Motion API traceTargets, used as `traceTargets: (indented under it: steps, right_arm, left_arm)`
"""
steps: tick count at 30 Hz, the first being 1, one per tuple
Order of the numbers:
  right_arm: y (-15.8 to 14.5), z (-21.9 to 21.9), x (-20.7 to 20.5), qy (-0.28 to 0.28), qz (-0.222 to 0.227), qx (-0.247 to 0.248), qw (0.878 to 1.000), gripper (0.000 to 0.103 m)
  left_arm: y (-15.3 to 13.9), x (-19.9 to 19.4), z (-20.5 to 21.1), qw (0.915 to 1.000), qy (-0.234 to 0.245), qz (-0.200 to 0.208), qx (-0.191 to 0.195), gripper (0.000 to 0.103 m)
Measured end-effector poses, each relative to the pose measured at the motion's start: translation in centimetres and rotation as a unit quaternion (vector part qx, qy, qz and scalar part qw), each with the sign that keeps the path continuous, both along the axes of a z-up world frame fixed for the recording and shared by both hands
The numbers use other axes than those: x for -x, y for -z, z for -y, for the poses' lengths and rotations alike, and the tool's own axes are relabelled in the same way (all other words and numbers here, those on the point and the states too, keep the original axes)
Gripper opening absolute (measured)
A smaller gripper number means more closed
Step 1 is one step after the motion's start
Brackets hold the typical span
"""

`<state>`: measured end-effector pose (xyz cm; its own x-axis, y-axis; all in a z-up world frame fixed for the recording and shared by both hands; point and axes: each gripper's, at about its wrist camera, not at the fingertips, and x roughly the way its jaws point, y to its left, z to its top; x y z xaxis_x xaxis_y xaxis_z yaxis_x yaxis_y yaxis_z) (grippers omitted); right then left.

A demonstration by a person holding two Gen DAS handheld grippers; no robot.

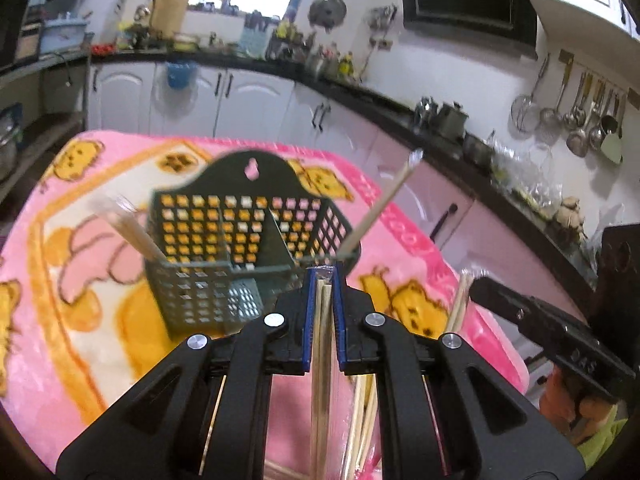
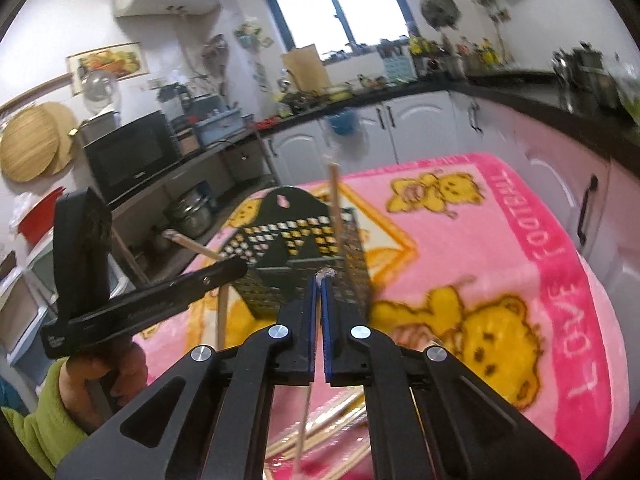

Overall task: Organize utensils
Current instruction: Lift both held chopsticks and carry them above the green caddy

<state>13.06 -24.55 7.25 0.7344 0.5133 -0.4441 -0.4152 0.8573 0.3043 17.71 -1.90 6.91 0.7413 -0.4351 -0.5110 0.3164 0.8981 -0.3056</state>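
the lower ends of both held pairs are cut off below the frames. the left tool (image 1: pixel 325 276) pinches wrapped chopsticks (image 1: pixel 322 340); the right tool (image 2: pixel 320 280) is pressed on a wrapped pair (image 2: pixel 305 412). the green basket (image 1: pixel 224 248) stands just ahead on the pink-blanketed table (image 1: pixel 60 280), blurred chopsticks inside.

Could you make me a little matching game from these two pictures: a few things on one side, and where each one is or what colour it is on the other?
Things:
1. utensil basket
2. blanket
3. left gripper
4. ladles

Descriptions:
A. pink, with yellow bears
B. hanging on the kitchen wall
C. dark green, full of square holes
D. shut on wrapped chopsticks

Pairs: 1-C, 2-A, 3-D, 4-B
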Motion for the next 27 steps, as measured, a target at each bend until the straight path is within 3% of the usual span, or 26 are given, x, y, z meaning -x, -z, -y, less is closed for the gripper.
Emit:
traceTargets:
  steps: [13, 27]
  right_arm:
    - [-3.3, -2.2, 1.3, -0.033, 0.050, 0.004, 0.998, 0.002]
    - [-5.7, -2.1, 1.0, -0.027, 0.083, -0.008, 0.996, 0.002]
  left_arm:
    - [-4.1, 0.9, -2.2, 0.9975, -0.035, 0.052, 0.033, 0.005]
    - [-7.9, 1.6, -2.1, 0.9927, -0.045, 0.106, 0.038, 0.005]
